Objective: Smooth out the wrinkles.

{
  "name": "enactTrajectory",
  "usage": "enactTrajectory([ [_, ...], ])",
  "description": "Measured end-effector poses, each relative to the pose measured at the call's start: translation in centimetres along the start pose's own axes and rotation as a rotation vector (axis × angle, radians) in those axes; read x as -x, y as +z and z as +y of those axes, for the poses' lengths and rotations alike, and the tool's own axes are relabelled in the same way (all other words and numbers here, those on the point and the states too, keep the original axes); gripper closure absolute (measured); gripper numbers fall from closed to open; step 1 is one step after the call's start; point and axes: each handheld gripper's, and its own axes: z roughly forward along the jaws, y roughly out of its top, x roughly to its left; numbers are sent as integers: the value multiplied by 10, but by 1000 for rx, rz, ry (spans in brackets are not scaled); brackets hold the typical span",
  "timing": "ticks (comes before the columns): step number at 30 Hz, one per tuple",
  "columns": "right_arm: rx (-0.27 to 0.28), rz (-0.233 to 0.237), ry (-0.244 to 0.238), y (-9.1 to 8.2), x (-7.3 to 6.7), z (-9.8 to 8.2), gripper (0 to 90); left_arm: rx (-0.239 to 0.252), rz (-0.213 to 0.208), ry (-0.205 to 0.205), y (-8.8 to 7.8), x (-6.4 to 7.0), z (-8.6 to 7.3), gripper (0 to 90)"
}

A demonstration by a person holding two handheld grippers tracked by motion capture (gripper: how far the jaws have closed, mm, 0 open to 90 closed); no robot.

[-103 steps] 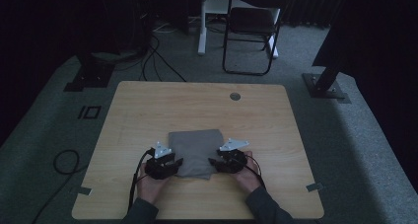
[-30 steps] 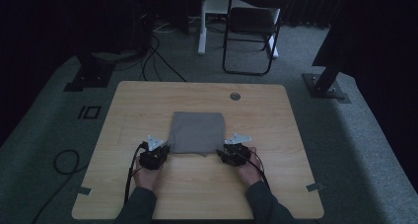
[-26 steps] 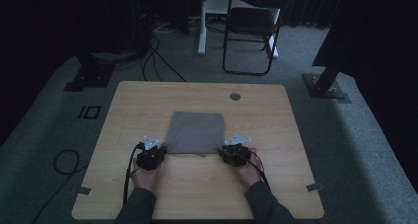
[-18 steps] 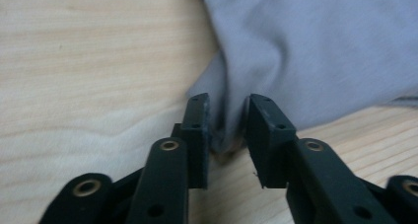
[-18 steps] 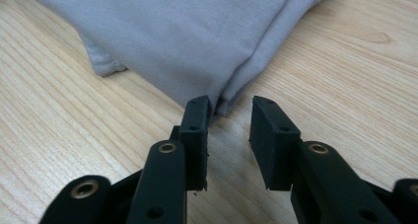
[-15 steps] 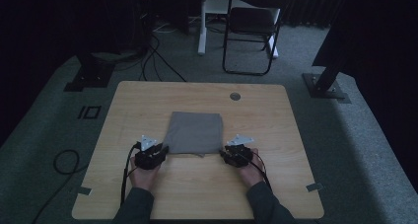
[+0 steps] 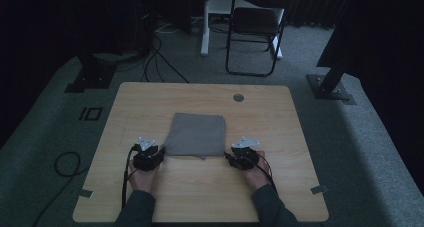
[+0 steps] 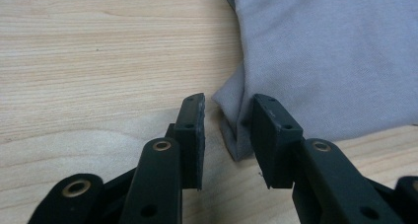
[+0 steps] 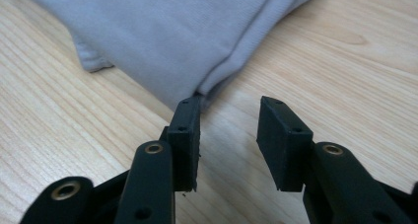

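Wooden table (image 7: 150, 107) bearing a folded grey cloth (image 7: 196, 133) near its centre, toward the person's side. Left gripper (image 7: 159, 154) at the cloth's near-left corner, jaws just opened, the corner lying loose between them. Right gripper (image 7: 231, 156) at the near-right corner, jaws released, gap bare, having widened slightly.

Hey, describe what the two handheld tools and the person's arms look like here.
Each tool, left and right, is a black body topped by a grey three-cornered plate, with a black cable trailing back along the forearm. Up close, the jaws are black linkage arms with brass-coloured pivot bushings and flat rectangular pads. The person wears dark grey-green long sleeves.
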Motion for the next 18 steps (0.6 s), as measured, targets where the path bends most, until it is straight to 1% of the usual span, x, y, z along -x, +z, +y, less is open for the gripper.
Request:
enactTrajectory([
  [1,5,-3,5,-1,1,0,600,-3,11,13,-2,0,0,640],
  [2,5,-3,5,-1,1,0,600,-3,11,13,-2,0,0,619],
  [3,12,-24,14,-5,5,-1,573,-7,35,34,-6,-1,-2,602],
  [5,12,-30,22,-7,8,-2,564,-5,42,31,-8,-3,-2,592],
  [8,19,-43,36,-9,13,-4,549,2,47,11,-10,-6,-3,582],
  [11,23,-47,57,-11,17,-4,542,-2,54,12,-10,-6,-4,577],
  [14,20,-46,61,-10,18,-5,537,-3,54,14,-10,-5,-4,575],
  [18,13,-41,52,-8,17,-6,534,-4,59,12,-9,-5,-5,574],
])
